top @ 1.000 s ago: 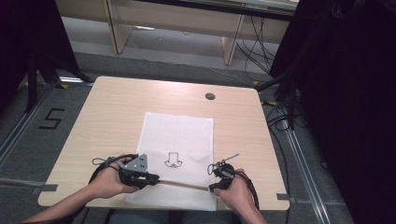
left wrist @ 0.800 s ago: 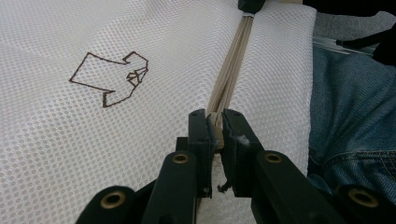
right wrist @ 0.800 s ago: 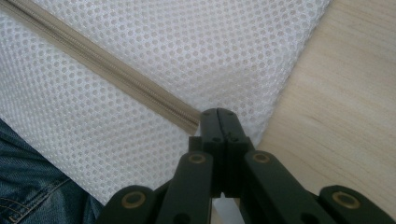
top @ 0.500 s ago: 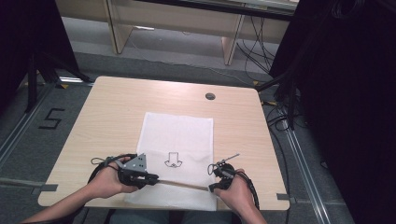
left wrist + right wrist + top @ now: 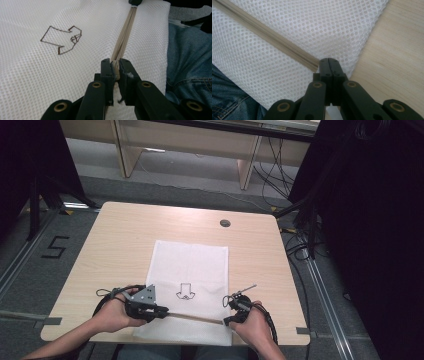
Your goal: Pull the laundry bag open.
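A white mesh bag (image 5: 190,265) lies flat on the wooden table (image 5: 120,235), with a brown arrow (image 5: 184,291) drawn on it. A beige zipper (image 5: 192,317) runs across the bag near the table's front edge. My left gripper (image 5: 161,311) is shut on the zipper's left end. In the left gripper view, the black jaws (image 5: 115,65) pinch the beige zipper (image 5: 125,37), with the arrow (image 5: 62,38) to the left. My right gripper (image 5: 227,321) is shut on the zipper's other end. In the right gripper view, the zipper (image 5: 269,33) runs into its closed tips (image 5: 329,62).
A round cable hole (image 5: 225,223) sits in the table's far right part. The bag's front edge hangs over the table edge above the person's jeans (image 5: 190,62). Bare wood (image 5: 397,57) lies right of the bag. Cables and dark stands flank the table.
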The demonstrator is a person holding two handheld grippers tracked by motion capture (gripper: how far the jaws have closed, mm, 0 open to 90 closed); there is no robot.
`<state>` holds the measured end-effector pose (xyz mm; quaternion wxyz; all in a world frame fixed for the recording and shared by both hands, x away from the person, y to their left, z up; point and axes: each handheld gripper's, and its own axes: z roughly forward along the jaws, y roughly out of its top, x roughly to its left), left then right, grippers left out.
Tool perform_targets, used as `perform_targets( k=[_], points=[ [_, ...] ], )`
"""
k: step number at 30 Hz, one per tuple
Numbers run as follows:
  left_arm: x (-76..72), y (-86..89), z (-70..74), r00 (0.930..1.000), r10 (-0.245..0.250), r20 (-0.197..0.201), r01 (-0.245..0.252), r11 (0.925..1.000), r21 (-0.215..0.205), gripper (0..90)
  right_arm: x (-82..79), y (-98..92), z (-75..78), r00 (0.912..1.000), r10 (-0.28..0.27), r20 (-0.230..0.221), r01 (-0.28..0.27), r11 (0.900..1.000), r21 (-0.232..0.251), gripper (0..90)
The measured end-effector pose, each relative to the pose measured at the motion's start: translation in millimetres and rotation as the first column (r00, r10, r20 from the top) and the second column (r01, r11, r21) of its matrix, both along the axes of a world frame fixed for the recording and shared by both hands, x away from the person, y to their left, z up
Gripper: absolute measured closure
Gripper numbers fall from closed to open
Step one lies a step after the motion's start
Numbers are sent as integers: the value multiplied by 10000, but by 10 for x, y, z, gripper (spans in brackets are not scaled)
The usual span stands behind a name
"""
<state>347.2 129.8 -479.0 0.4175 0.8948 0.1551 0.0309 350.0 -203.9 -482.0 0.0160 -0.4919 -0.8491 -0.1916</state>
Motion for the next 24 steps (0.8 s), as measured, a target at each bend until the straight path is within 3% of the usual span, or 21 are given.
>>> perform_targets(
  k=[1, 4, 24],
  points=[
    [1, 9, -3, 9999, 38, -119, -40, 9999, -164, 820, 0, 0, 1, 10000, 7, -6, -7, 10000, -11, 900],
    [3, 13, 17, 10000, 19, 33, -19, 10000, -62, 820, 1, 1, 1, 9999, 110, 72, -110, 9999, -51, 900],
    [2, 93, 29, 9999, 135, -58, -136, 9998, -128, 820, 2, 7, 2, 10000, 11, 47, -11, 10000, -55, 900]
  ],
)
